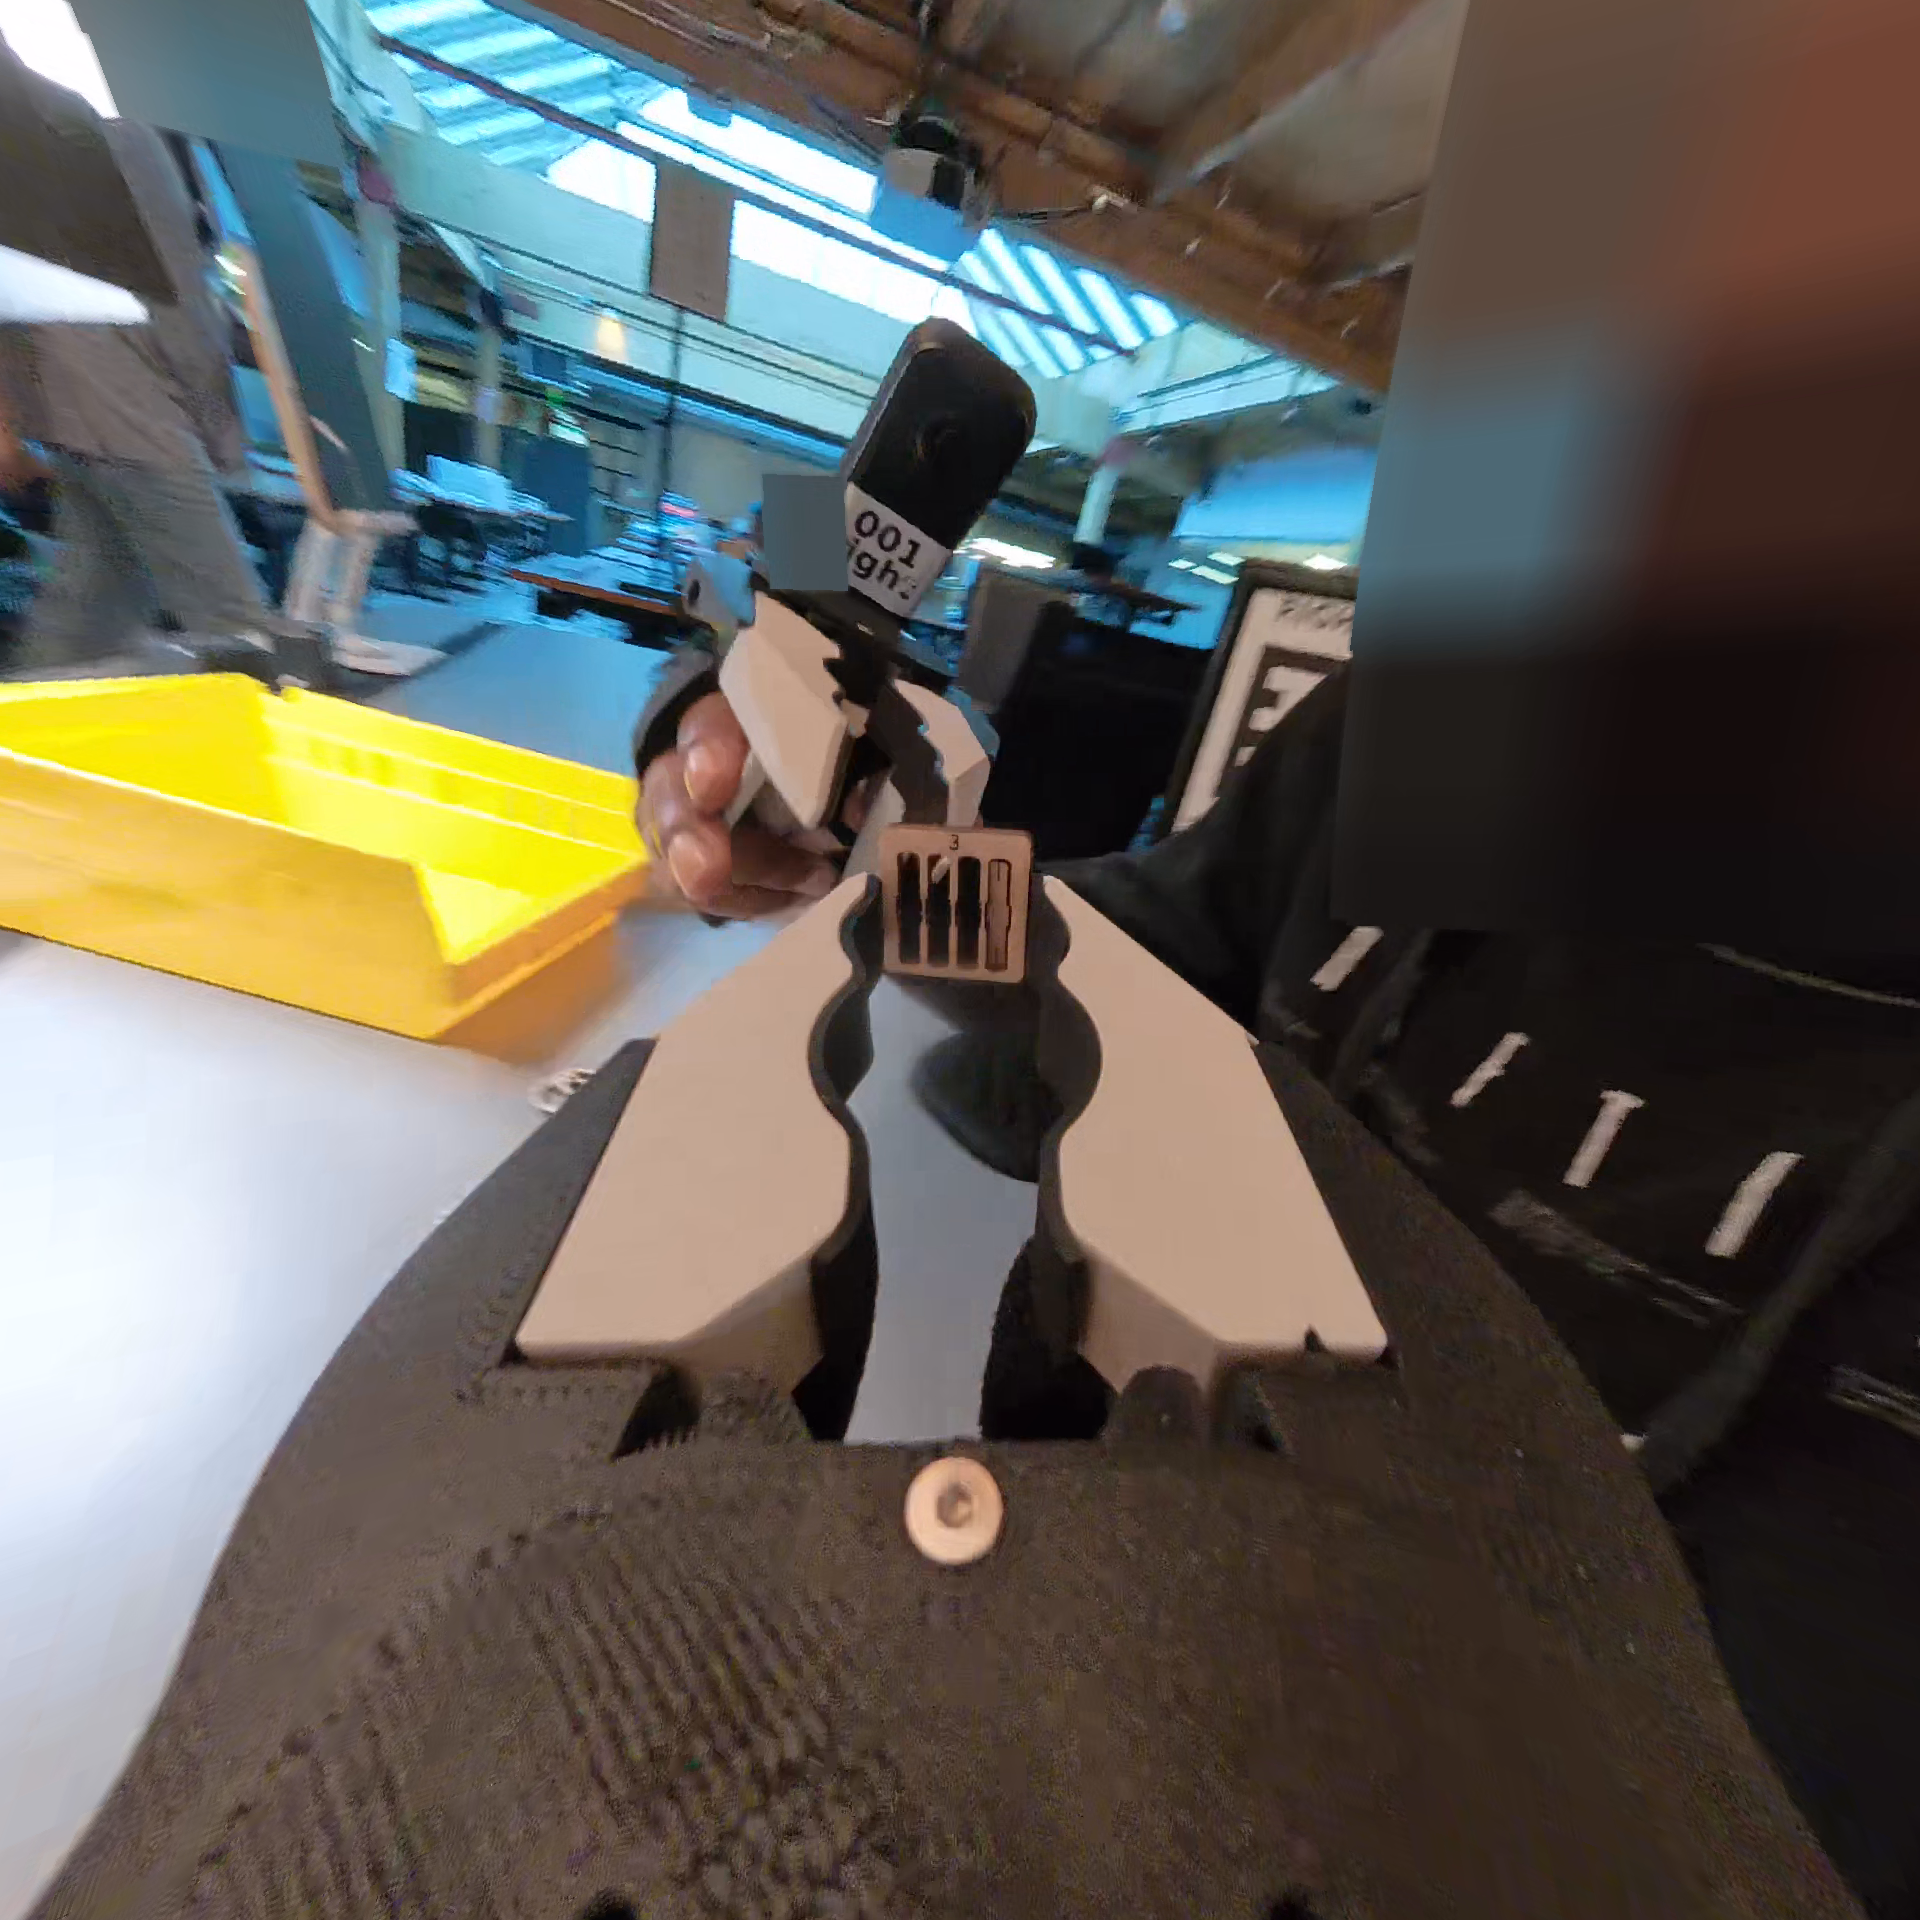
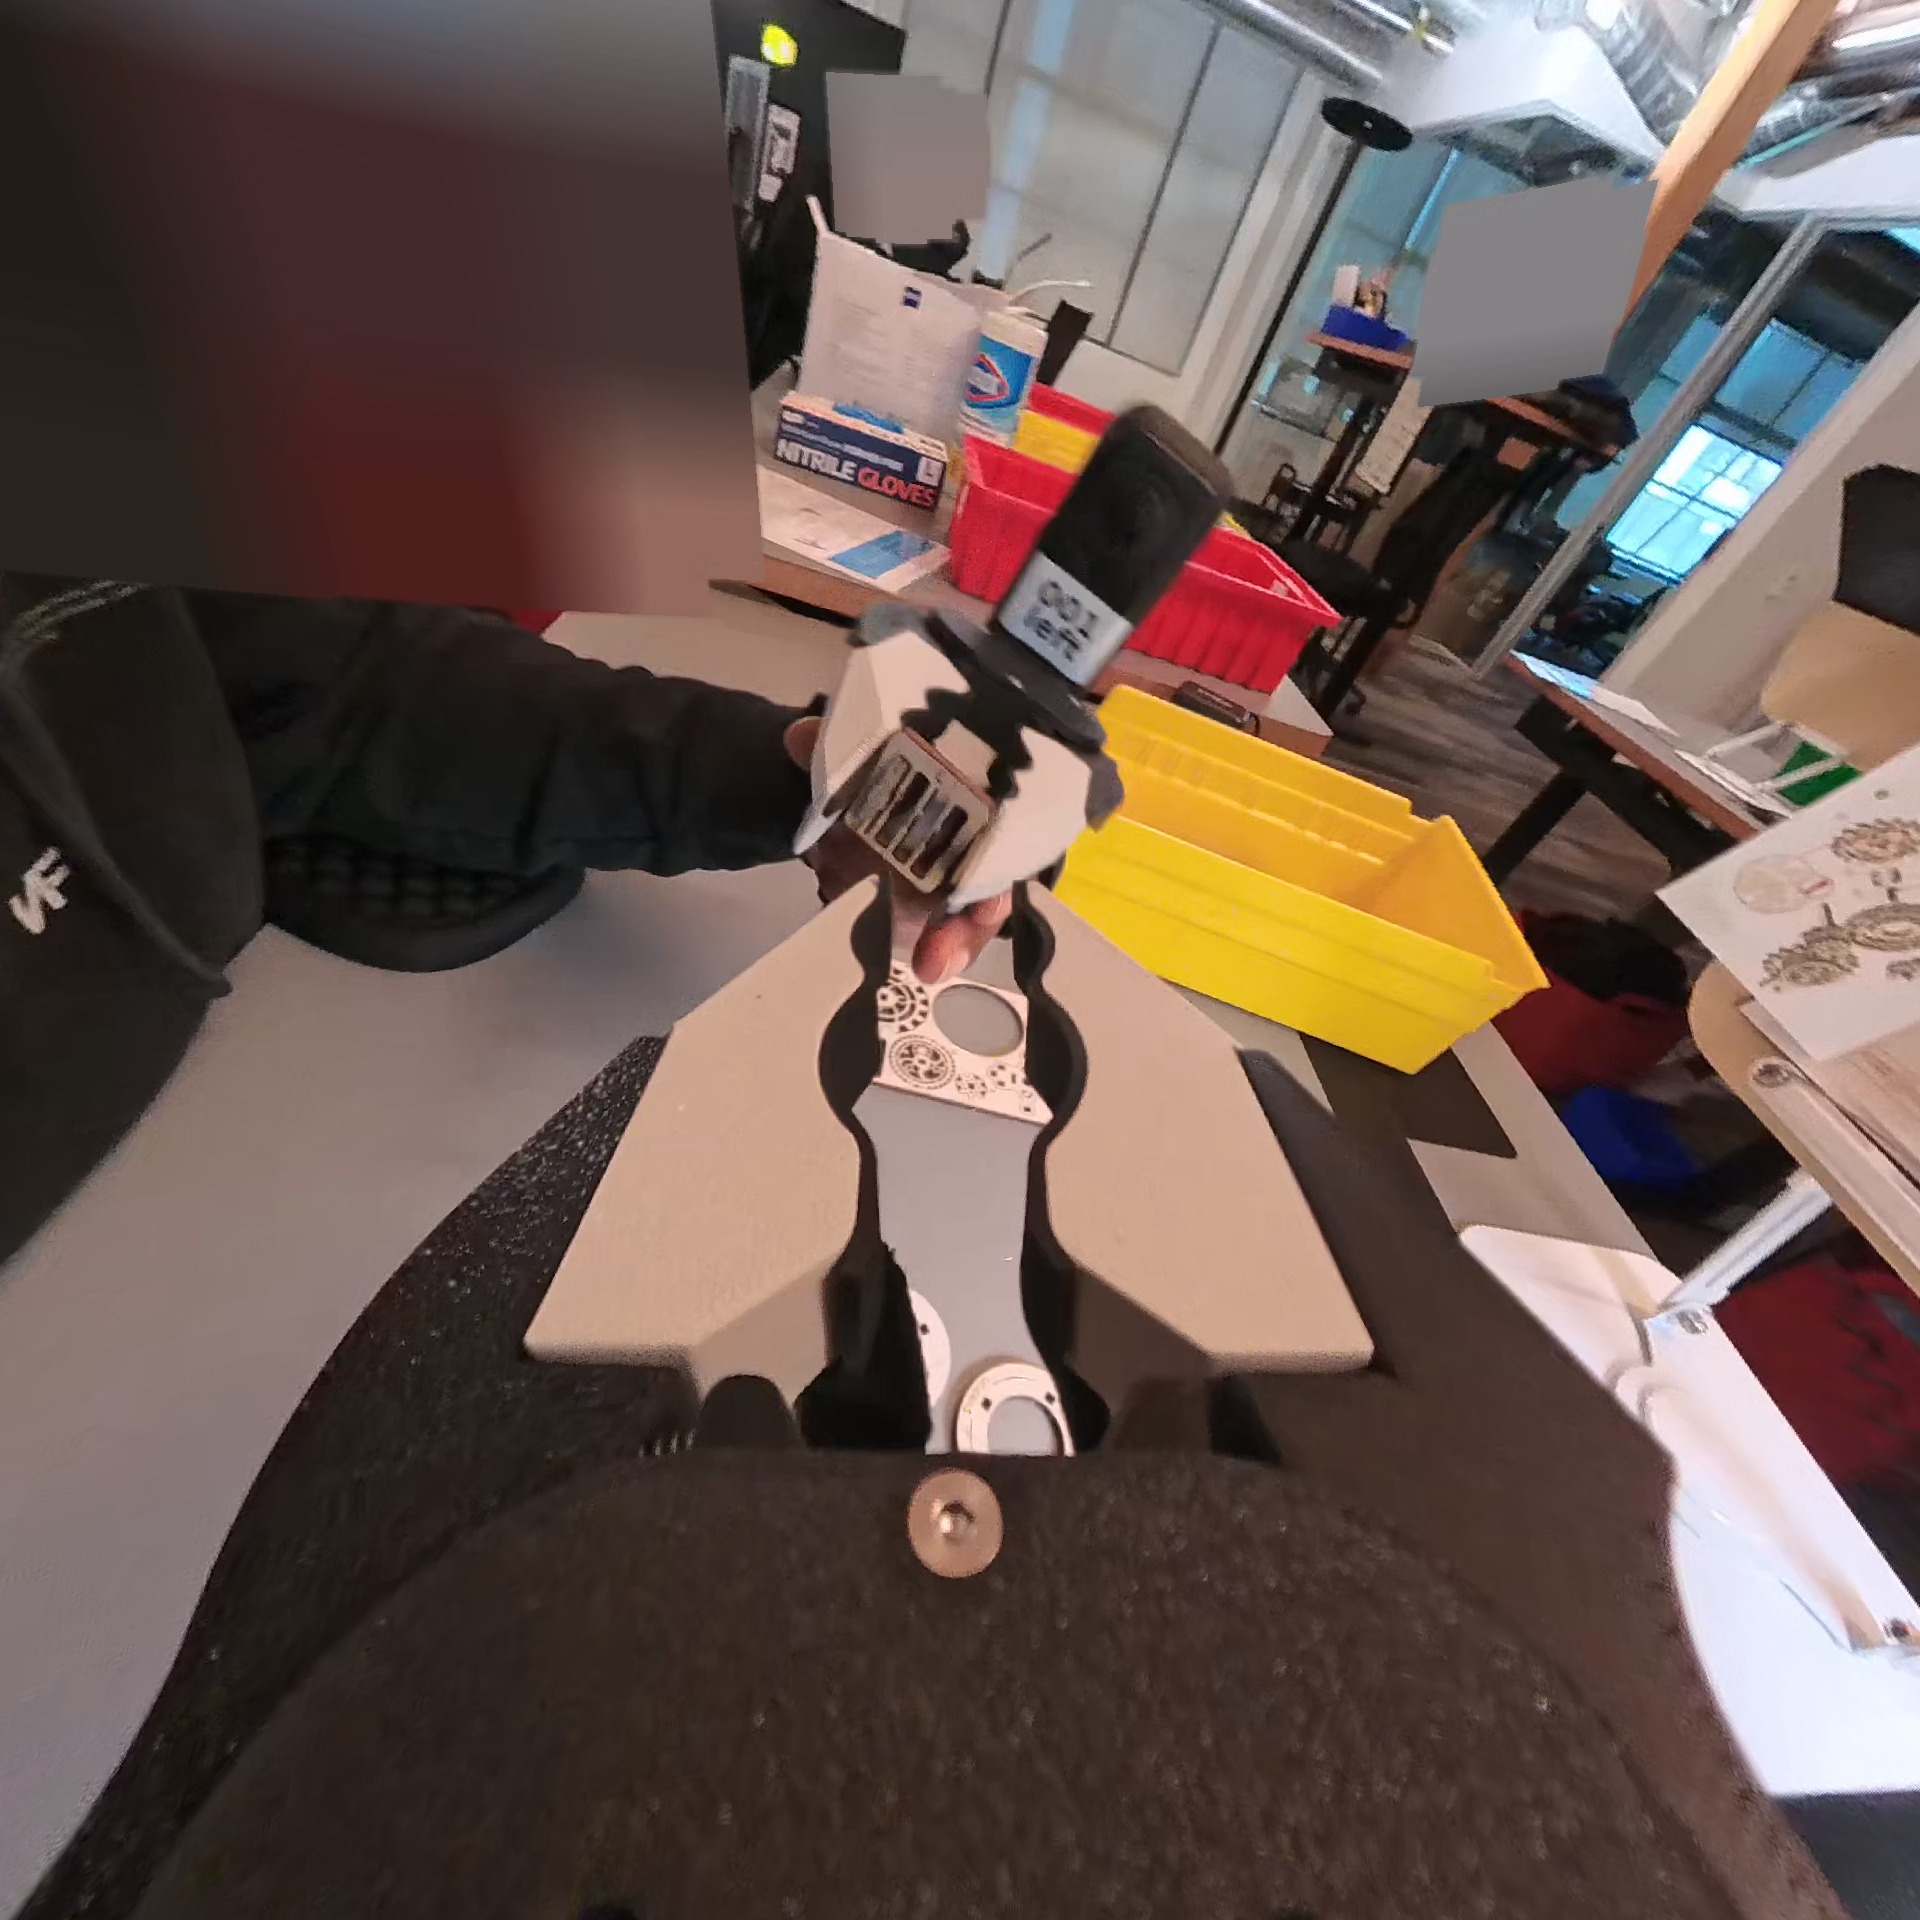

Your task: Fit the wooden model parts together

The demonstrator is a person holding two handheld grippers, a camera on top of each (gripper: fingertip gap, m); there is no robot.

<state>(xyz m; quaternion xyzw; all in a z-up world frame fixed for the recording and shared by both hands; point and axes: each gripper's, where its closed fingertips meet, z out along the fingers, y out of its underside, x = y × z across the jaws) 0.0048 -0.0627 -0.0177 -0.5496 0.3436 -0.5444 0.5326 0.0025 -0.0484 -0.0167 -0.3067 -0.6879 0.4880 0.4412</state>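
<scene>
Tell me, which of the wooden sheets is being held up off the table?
The small slotted sheet, pinched in the left gripper. The gear sheet and the ring pieces lie flat on the table, untouched.

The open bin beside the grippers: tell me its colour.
The bin is bright yellow, inside and out. It shows best in the right wrist view.

The left gripper [image 1: 956, 914] is raised off the surface, its grey fingers [image 1: 748, 1091] clamped on a small piece at the tips. The right gripper [image 2: 951, 940] faces it with jaws parted and nothing between them, each held by a dark-sleeved hand [image 1: 717, 821].
</scene>
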